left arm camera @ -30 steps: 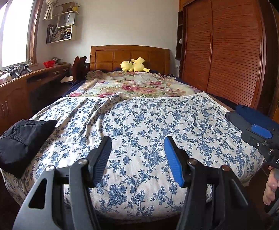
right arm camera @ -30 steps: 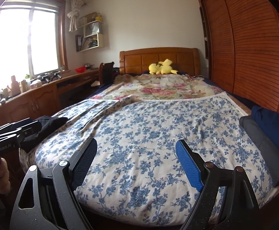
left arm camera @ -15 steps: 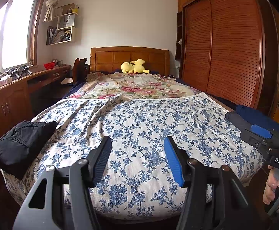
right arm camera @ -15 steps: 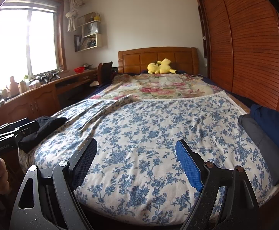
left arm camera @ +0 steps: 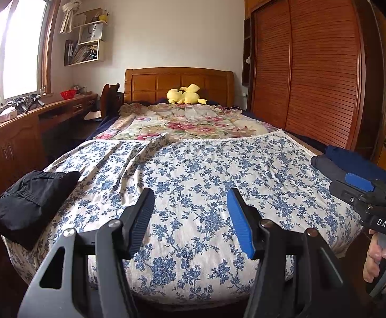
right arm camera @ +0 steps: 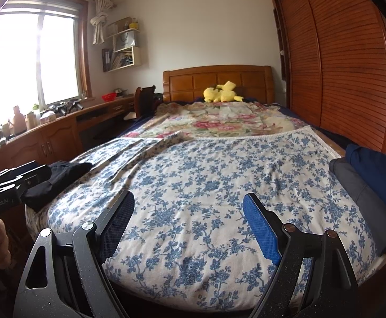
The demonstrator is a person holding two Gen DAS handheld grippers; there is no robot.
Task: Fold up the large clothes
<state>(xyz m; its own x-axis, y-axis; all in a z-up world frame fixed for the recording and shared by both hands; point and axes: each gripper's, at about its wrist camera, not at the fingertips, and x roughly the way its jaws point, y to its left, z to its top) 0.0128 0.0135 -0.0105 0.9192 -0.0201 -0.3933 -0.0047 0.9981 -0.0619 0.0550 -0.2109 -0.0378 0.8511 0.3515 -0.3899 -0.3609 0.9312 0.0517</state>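
The left gripper (left arm camera: 190, 218) hangs over the foot of the bed (left arm camera: 178, 80) with its jaws spread wide and nothing between them; the right gripper (right arm camera: 189, 222) is held the same way, jaws apart and empty. The clothes lie off to either side of both tools, none touching them. A black garment (left arm camera: 31, 200), matte and loosely bunched with soft creases, sits at the left edge of the bed, well to the left of the left gripper. At the right edge lies a stack of folded clothes: a grey piece (right arm camera: 362, 198) of smooth, slightly shiny fabric with a navy blue piece (right arm camera: 375, 167) behind it, both with rounded folded edges, to the right of the right gripper. Under both pairs of jaws spreads a pale cotton sheet (left arm camera: 206, 169) printed with small blue flowers, edged with a narrow white lace trim at its far side and rumpled into long ridges near its left far corner. Beyond it is a quilt (left arm camera: 182, 124) with large pink roses, then a yellow plush toy (left arm camera: 183, 95) against the panelled wooden headboard. Each gripper has one black ribbed pad and one blue textured pad on dark, angular plastic arms.
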